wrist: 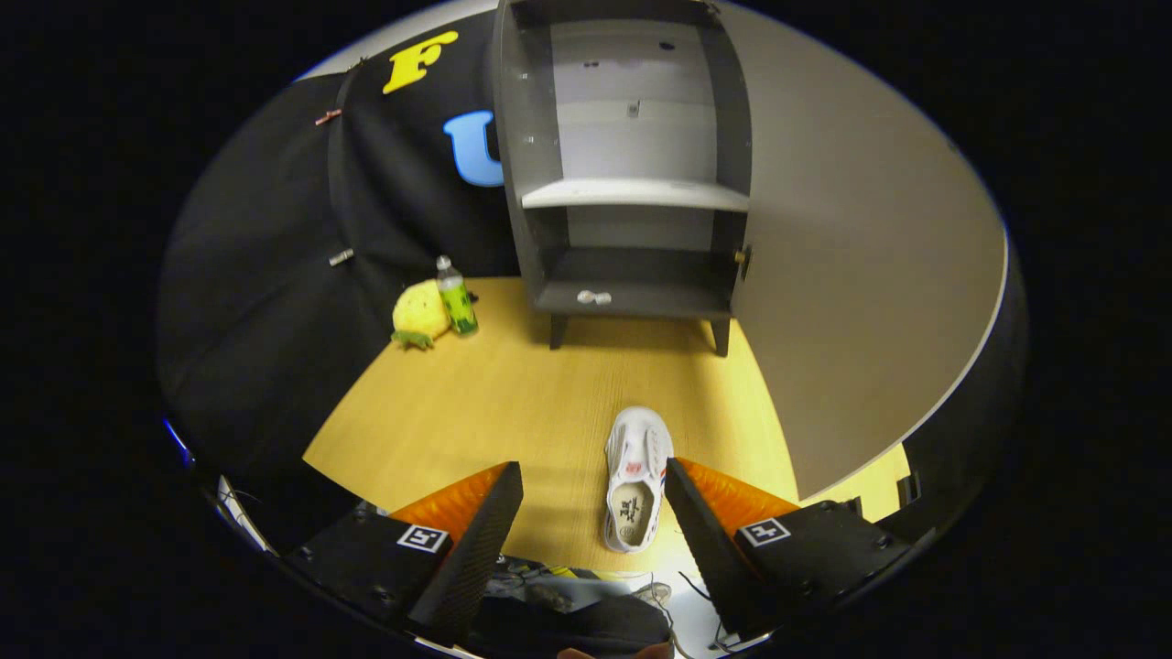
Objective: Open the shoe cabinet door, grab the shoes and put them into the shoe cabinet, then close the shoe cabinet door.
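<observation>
Tool (pixel 593 485) released, fingers spread. Shoe (pixel 636 480) between them, hugging the right finger, long axis toward the open cabinet (pixel 632 192).

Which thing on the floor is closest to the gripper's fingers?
The white shoe, lying between the open fingers of the gripper. The yellow plush toy and green bottle sit far off beside the cabinet.

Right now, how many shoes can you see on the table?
1. A white shoe lies on the wooden table, between the open gripper fingers, close to the right one, ahead of the open cabinet. The cabinet's shelves hold none; others may be hidden.
</observation>
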`<state>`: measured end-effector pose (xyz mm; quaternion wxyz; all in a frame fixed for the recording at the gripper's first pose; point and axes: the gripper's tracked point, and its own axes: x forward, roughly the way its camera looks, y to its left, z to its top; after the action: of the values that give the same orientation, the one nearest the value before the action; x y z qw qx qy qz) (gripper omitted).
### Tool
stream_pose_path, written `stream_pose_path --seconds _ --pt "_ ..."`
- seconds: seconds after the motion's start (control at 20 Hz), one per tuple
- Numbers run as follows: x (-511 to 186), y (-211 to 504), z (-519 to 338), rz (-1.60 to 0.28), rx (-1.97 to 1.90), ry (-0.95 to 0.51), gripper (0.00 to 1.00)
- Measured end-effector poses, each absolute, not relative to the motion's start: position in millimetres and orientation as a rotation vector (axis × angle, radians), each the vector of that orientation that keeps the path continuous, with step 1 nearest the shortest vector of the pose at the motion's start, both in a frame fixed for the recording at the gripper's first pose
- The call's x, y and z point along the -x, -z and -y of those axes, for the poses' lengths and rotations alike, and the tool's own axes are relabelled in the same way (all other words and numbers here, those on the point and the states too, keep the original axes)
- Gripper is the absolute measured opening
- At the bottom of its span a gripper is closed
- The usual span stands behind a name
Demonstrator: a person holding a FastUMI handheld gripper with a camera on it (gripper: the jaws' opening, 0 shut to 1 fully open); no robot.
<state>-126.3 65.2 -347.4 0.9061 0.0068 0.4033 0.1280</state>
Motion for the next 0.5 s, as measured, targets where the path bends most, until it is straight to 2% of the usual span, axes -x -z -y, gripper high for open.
stream_pose_path --seconds 0.2,0.25,0.3,0.5 --pt "127.0 418.8 -68.6 -0.909 -0.029 -0.232 0.98" --pt "123.9 437.0 -71.6 -0.918 -0.031 -0.223 0.93" --pt "121.7 455.4 -69.3 -0.930 -0.025 -0.209 0.82" --pt "118.0 517.2 -65.9 -0.976 -0.053 -0.144 0.67"
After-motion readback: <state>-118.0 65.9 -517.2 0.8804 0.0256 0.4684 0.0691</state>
